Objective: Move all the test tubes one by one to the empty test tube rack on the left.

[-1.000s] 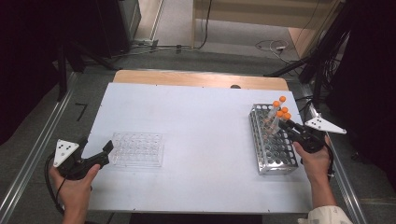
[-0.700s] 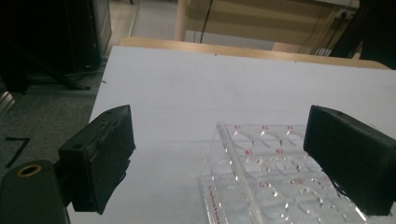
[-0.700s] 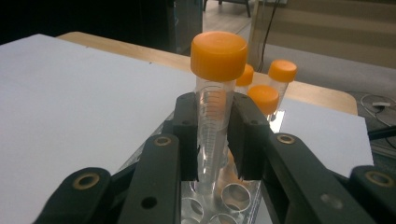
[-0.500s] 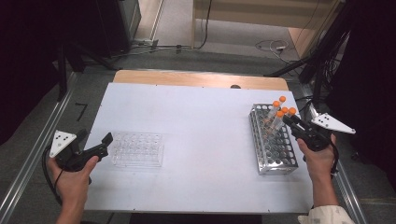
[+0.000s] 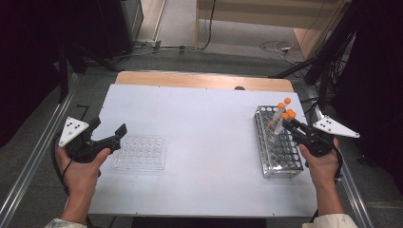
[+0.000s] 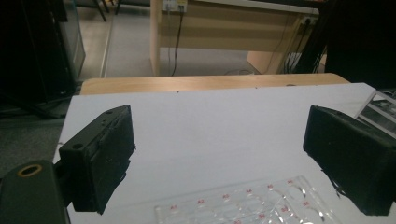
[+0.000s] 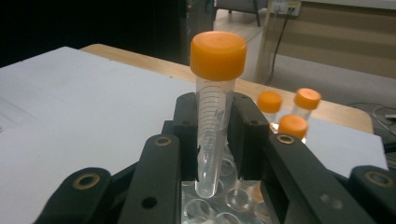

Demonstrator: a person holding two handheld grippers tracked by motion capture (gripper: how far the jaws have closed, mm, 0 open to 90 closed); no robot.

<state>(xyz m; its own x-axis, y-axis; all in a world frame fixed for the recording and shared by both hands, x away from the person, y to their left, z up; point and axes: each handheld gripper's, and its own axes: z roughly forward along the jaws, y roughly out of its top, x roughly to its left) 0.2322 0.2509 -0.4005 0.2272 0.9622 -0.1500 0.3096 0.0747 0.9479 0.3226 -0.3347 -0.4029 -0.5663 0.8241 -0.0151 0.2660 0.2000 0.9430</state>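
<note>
1. White table [image 5: 204,142]; the surrounding room is dark and hard to make out.
2. Right gripper [image 7: 215,133] clamps an orange-capped tube [image 7: 215,107] above the rack [image 5: 278,142].
3. Left gripper [image 6: 224,158] gapes wide over the well plate [image 6: 243,210], whose red marks are unreadable.

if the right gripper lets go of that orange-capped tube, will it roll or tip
Probably tips: the tube is tall, narrow, with a tapered bottom. Its round, smooth-looking wall may slip or roll. The rack holes below should catch it. The right gripper clamps mid-body.

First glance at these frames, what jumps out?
The orange-capped tube clamped in the right gripper, its tip just above the metal tube rack at the table's right. Three more orange-capped tubes stand at the rack's far end. At left, the left gripper hangs open over a clear well plate.
</note>
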